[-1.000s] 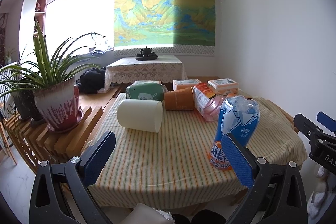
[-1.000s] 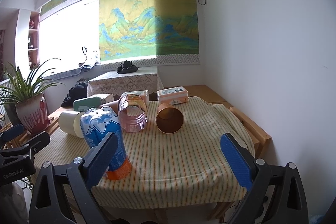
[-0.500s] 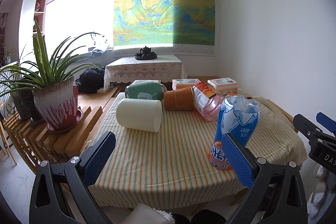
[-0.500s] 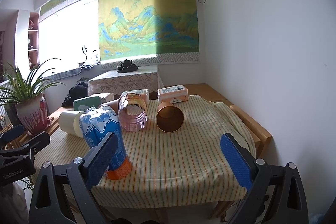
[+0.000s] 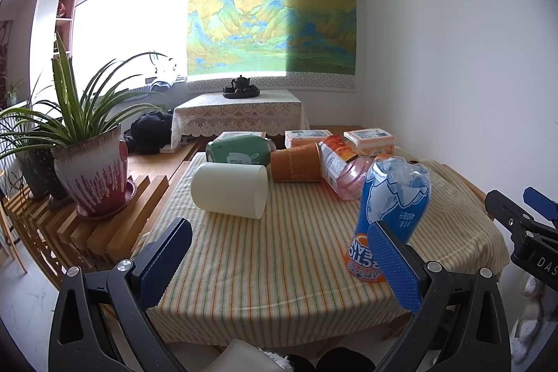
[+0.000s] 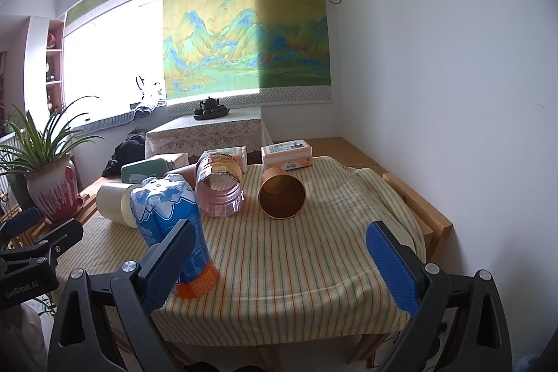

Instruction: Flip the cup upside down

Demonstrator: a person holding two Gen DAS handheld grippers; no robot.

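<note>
A white cup [image 5: 230, 190] lies on its side at the left of the striped tablecloth [image 5: 279, 253]; it shows in the right wrist view [image 6: 115, 204] too. An orange paper cup [image 5: 295, 161] lies on its side behind it, its mouth facing the right wrist camera [image 6: 281, 193]. A pink clear cup [image 6: 219, 190] lies on its side beside it. My left gripper [image 5: 279, 257] is open and empty at the table's front edge. My right gripper [image 6: 279, 260] is open and empty, also at the front edge.
An upside-down blue and orange bottle [image 5: 389, 218] stands at the front right, close to my left gripper's right finger. A green flask [image 5: 240, 154] and tissue packs [image 5: 369, 140] lie at the back. A potted plant [image 5: 90, 173] stands on a wooden rack on the left. A wall is on the right.
Both views have shifted only very slightly. No object on the table has moved.
</note>
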